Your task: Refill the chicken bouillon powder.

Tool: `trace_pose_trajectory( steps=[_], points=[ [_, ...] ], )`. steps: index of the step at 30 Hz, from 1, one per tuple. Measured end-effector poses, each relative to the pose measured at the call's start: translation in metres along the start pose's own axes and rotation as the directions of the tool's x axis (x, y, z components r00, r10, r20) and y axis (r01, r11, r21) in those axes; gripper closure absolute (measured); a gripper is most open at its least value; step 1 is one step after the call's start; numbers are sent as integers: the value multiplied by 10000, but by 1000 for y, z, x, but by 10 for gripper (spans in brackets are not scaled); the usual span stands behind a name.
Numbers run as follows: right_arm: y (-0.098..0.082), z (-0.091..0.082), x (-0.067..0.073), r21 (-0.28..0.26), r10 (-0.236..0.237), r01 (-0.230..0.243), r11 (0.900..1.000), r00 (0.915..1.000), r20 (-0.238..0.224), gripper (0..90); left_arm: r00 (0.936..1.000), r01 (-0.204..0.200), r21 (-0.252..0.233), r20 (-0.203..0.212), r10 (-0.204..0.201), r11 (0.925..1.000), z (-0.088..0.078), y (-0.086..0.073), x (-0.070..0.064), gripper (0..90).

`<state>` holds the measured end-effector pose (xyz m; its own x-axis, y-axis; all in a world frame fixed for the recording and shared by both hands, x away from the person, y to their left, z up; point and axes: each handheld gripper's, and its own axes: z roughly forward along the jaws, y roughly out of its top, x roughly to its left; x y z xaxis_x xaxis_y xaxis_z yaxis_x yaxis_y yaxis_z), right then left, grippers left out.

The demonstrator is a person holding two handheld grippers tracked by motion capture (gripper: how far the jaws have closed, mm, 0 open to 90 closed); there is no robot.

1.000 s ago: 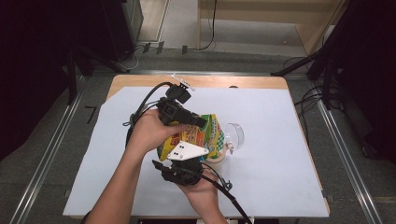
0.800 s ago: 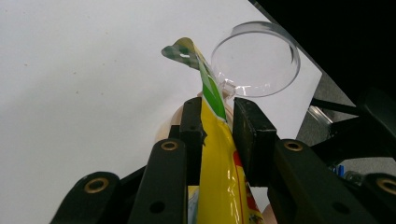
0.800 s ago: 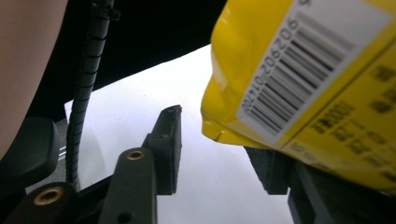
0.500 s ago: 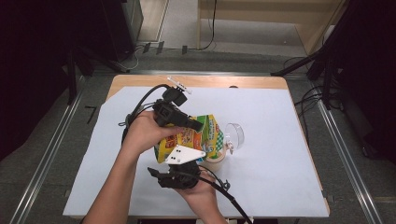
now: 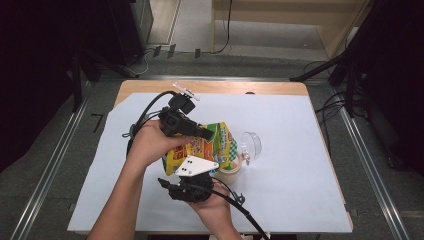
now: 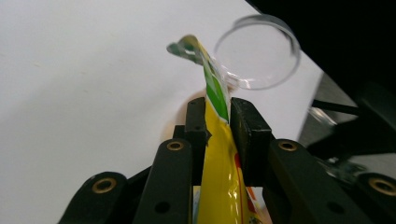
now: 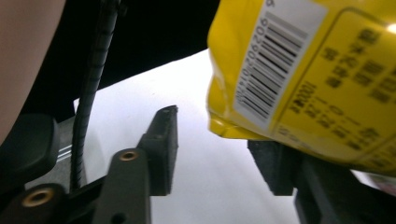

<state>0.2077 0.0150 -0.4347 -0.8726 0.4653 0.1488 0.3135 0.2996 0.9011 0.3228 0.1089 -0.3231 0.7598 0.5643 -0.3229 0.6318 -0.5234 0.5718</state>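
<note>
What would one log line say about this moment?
left claw: shut on yellow bag | right claw: open under bag | clear cup: lying beside

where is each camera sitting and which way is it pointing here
High view: fixed above the table's near edge, looking forward and down; both forearms, the left gripper and right gripper show around the yellow bag.
Left gripper view: rides the left gripper, looking along its jaws, shut on the bag's edge, toward the clear cup.
Right gripper view: rides the right gripper, looking up under the bag, jaws apart.
Shared: the yellow bag appears in every view; the cup in two.
</note>
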Motion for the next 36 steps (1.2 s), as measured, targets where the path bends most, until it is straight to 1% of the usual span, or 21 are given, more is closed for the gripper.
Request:
trace_pose_trajectory(
  steps=[1, 2, 4, 6, 7, 9, 10, 12, 14, 17, 21, 24, 26, 28, 32, 36],
  points=[
    [2, -1, 0, -42, 27, -27, 10000, 10000, 39, 570, 9997, -159, -127, -178, 157, 9998, 1, 2, -3, 773],
    [4, -3, -2, -92, 58, -57, 9999, 9999, 92, 578, 9994, -227, -198, -271, 222, 9995, 1, 3, -4, 771],
    [7, -5, -4, -121, 209, -206, 9997, 9995, 244, 590, 9985, -323, -518, -456, 300, 9981, 0, 5, -9, 765],
    [9, -7, -6, -210, 278, -271, 9994, 9990, 362, 602, 9984, -339, -662, -469, 308, 9972, -1, 7, -11, 759],
    [9, -7, -7, -224, 281, -272, 9994, 9987, 422, 611, 9986, -342, -639, -430, 315, 9974, 0, 8, -11, 758],
    [10, -9, -7, -251, 336, -326, 9992, 9985, 430, 618, 9989, -259, -413, -398, 243, 9988, 2, 12, -10, 758],
    [11, -9, -7, -262, 281, -269, 9993, 9985, 465, 626, 9992, -181, -291, -369, 170, 9994, 4, 14, -9, 759],
    [12, -9, -7, -270, 388, -374, 9989, 9979, 513, 636, 9993, -83, -26, -376, 82, 10000, 6, 18, -7, 759],
    [12, -8, -8, -350, 466, -449, 9984, 9976, 503, 646, 9989, -101, 111, -461, 106, 9999, 6, 20, -7, 759],
    [14, -8, -9, -459, 540, -514, 9976, 9969, 573, 663, 9988, -58, 239, -481, 69, 9997, 6, 23, -7, 760],
    [16, -8, -10, -511, 602, -570, 9971, 9962, 634, 667, 9996, 102, 375, -271, -91, 9992, 6, 27, -3, 762],
    [17, -9, -10, -525, 480, -443, 9976, 9962, 733, 668, 9996, 263, 422, 34, -265, 9988, 6, 29, 0, 763],
    [18, -10, -10, -550, 494, -454, 9975, 9961, 736, 667, 9987, 473, 469, 178, -482, 9978, 7, 30, 3, 765],
    [19, -10, -10, -530, 434, -394, 9978, 9962, 761, 667, 9980, 578, 538, 216, -591, 9969, 8, 31, 6, 766],
    [19, -10, -11, -468, 499, -467, 9978, 9964, 681, 666, 9968, 736, 640, 269, -755, 9952, 10, 31, 9, 766],
    [20, -10, -11, -375, 441, -415, 9984, 9963, 735, 665, 9948, 897, 757, 421, -931, 9931, 12, 32, 13, 765]
  ],
)
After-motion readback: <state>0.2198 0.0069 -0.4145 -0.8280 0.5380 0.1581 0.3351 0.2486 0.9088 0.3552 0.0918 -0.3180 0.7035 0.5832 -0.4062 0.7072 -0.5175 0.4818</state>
